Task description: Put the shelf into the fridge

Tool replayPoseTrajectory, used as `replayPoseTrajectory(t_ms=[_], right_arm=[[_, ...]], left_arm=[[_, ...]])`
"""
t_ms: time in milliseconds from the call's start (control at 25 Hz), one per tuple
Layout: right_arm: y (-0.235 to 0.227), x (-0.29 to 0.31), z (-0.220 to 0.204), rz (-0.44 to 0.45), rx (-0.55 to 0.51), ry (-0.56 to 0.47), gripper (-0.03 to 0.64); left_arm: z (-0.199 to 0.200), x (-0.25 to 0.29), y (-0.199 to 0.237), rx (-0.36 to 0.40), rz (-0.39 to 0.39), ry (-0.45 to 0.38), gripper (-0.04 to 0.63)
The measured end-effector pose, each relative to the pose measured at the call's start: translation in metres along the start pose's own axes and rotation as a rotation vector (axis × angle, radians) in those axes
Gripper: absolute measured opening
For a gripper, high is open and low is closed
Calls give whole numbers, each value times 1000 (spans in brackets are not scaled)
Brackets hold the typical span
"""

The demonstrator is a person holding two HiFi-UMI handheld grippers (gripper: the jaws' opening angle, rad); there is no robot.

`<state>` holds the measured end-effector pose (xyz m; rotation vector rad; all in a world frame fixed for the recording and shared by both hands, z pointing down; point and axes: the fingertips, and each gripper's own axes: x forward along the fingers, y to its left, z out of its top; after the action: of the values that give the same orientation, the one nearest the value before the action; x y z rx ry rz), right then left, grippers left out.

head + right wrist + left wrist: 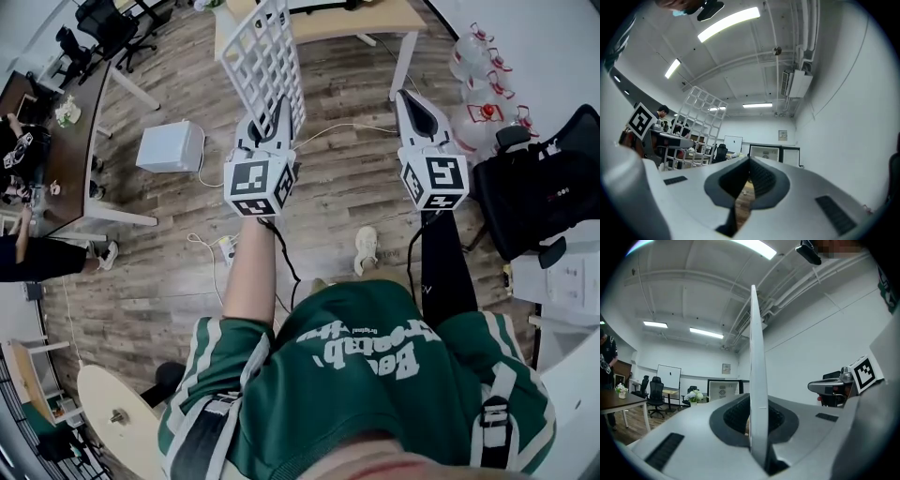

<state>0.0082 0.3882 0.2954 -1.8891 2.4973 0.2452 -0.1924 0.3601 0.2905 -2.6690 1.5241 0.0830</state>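
The shelf (262, 56) is a white wire grid, held upright in front of the person above the wooden floor. My left gripper (279, 105) is shut on its lower edge. In the left gripper view the shelf (757, 366) shows edge-on as a thin white strip rising from between the jaws of the left gripper (757, 420). My right gripper (406, 96) is level beside it on the right, with its jaws together and nothing in them. The right gripper view shows the right gripper (749, 161) shut, and the shelf (699, 122) to its left. No fridge is clearly seen.
A white box (172, 146) and a power strip (228, 248) with cables lie on the floor to the left. A light wooden table (323, 21) stands ahead, water bottles (480, 70) and a black chair (548, 187) at right, and a brown desk (58, 141) with people at left.
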Motion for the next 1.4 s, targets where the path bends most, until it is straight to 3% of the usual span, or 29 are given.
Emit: replayPoseTrajectory(t_ms=[680, 1400], right_arm=[[-87, 123, -34, 66, 45, 10, 3], [-152, 179, -54, 83, 38, 9, 3]], left_arm=[[-26, 133, 17, -14, 71, 45, 28], [-46, 212, 14, -19, 104, 32, 28]])
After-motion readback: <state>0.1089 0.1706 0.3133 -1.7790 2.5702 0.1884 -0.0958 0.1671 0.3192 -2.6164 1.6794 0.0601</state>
